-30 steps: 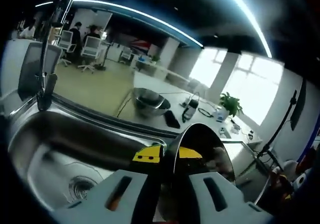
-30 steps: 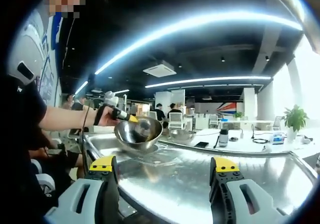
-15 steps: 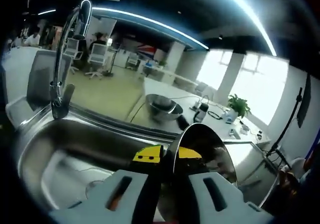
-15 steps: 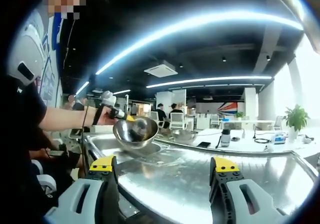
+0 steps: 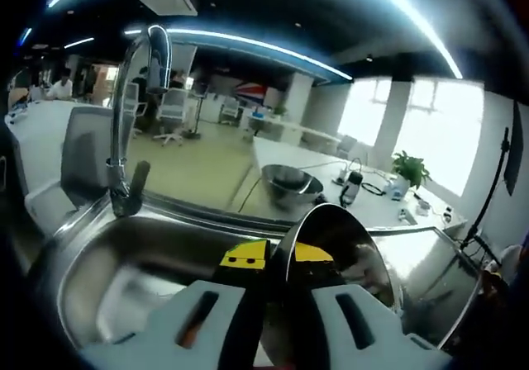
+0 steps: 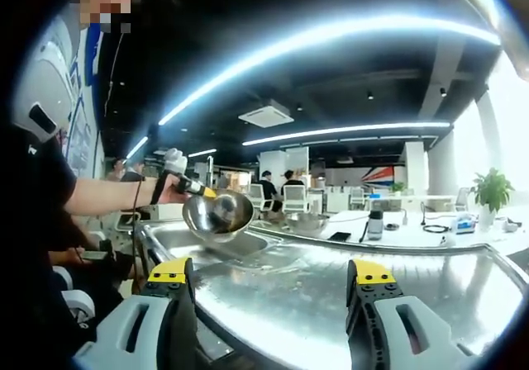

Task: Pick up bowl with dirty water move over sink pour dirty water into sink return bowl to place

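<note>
My left gripper (image 5: pixel 279 253) is shut on the rim of a shiny steel bowl (image 5: pixel 339 254), which rises edge-on between its yellow-tipped jaws. Below and to the left lies the steel sink (image 5: pixel 124 271) with its tall curved tap (image 5: pixel 132 114). In the right gripper view the same bowl (image 6: pixel 218 214) hangs tilted over the sink (image 6: pixel 207 246), held by the left gripper (image 6: pixel 198 190) in a person's hand. My right gripper (image 6: pixel 273 272) stands open above the steel counter (image 6: pixel 331 296), far from the bowl, with nothing between its fingers.
A second steel bowl (image 5: pixel 291 182) sits on the counter behind the sink, beside a dark bottle (image 5: pixel 350 187) and a phone. The same bowl (image 6: pixel 307 222) and bottle (image 6: pixel 374 220) show in the right gripper view. A potted plant (image 6: pixel 491 193) stands far right. The person's arm (image 6: pixel 99 195) is at left.
The left gripper has carried the bowl further over the sink, toward the tap; in the right gripper view the bowl has drifted left and slightly up. The right gripper has stayed put.
</note>
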`<state>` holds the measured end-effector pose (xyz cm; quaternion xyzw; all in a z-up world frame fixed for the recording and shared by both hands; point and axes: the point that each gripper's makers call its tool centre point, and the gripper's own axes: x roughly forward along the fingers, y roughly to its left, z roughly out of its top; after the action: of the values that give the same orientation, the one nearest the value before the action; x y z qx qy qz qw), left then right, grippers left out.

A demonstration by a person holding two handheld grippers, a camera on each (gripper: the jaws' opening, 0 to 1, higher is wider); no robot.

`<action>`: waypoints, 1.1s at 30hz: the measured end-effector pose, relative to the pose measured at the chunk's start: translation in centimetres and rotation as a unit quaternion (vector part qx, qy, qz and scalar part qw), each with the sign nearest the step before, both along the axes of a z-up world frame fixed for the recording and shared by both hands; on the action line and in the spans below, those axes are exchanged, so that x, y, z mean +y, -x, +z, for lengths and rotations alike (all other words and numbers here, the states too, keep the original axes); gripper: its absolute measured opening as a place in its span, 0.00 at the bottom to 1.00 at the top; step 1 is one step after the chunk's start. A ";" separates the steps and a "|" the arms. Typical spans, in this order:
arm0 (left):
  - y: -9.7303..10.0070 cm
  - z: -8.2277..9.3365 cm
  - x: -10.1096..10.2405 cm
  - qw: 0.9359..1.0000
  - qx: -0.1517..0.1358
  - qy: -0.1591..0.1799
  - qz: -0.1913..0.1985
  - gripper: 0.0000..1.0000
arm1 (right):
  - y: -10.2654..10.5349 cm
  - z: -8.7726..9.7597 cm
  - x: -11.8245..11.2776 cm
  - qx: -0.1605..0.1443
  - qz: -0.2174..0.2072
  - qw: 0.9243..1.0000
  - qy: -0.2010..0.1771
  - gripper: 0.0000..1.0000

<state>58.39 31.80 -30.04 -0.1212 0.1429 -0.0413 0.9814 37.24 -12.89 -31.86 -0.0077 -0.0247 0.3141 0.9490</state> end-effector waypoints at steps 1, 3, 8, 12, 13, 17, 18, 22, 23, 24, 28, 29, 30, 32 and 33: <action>0.0 0.1 0.1 1.000 -0.002 0.001 0.001 0.00 | 0.0 0.0 0.0 0.000 0.000 1.000 0.000 0.68; 0.0 0.2 0.4 1.000 -0.003 -0.001 0.003 0.00 | 0.0 -0.1 0.0 0.001 0.000 1.000 -0.001 0.68; 0.1 0.6 1.3 1.000 -0.010 -0.006 0.012 0.00 | 0.0 -0.2 0.0 0.002 0.000 1.000 -0.002 0.68; 0.2 0.8 2.0 0.999 -0.010 -0.027 0.019 0.00 | 0.0 -0.3 -0.1 0.003 0.000 1.000 -0.004 0.68; 0.2 0.8 2.2 0.999 -0.008 -0.035 0.021 0.00 | 0.0 -0.3 -0.1 0.004 0.000 1.000 -0.005 0.68; 0.5 0.8 2.7 0.998 -0.007 -0.060 0.028 0.00 | -0.1 -0.5 0.0 0.005 0.001 1.000 -0.006 0.68; 0.5 0.8 2.8 0.997 -0.006 -0.068 0.028 0.00 | -0.1 -0.4 0.1 0.005 0.001 1.000 -0.007 0.68; 0.7 0.8 3.2 0.996 -0.005 -0.086 0.031 0.00 | -0.1 -0.4 0.2 0.004 0.003 1.000 -0.009 0.67; 0.7 0.8 3.3 0.996 -0.005 -0.088 0.032 0.00 | -0.1 -0.4 0.2 0.004 0.004 1.000 -0.009 0.67; 0.8 0.8 3.4 0.996 -0.005 -0.088 0.034 0.00 | -0.1 -0.5 0.2 0.004 0.004 1.000 -0.010 0.67; 0.9 0.9 3.6 0.994 -0.006 -0.101 0.037 0.00 | -0.2 -0.8 0.2 0.007 0.004 1.000 -0.010 0.67; 0.9 0.9 3.7 0.993 -0.006 -0.108 0.038 0.00 | -0.1 -0.8 0.2 0.008 0.004 1.000 -0.010 0.67; 0.9 1.0 3.7 0.993 -0.007 -0.111 0.039 0.00 | -0.1 -0.8 0.2 0.007 0.005 1.000 -0.010 0.67; 0.9 1.1 3.8 0.992 -0.006 -0.117 0.041 0.00 | -0.1 -0.8 0.2 0.008 0.004 1.000 -0.011 0.67; 0.9 1.1 3.9 0.992 -0.006 -0.120 0.041 0.00 | -0.1 -0.8 0.2 0.007 0.004 1.000 -0.011 0.67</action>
<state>57.45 35.70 -28.90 -0.0076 0.1356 0.0160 0.9906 37.38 -12.72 -32.61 0.0053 -0.0213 0.3179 0.9479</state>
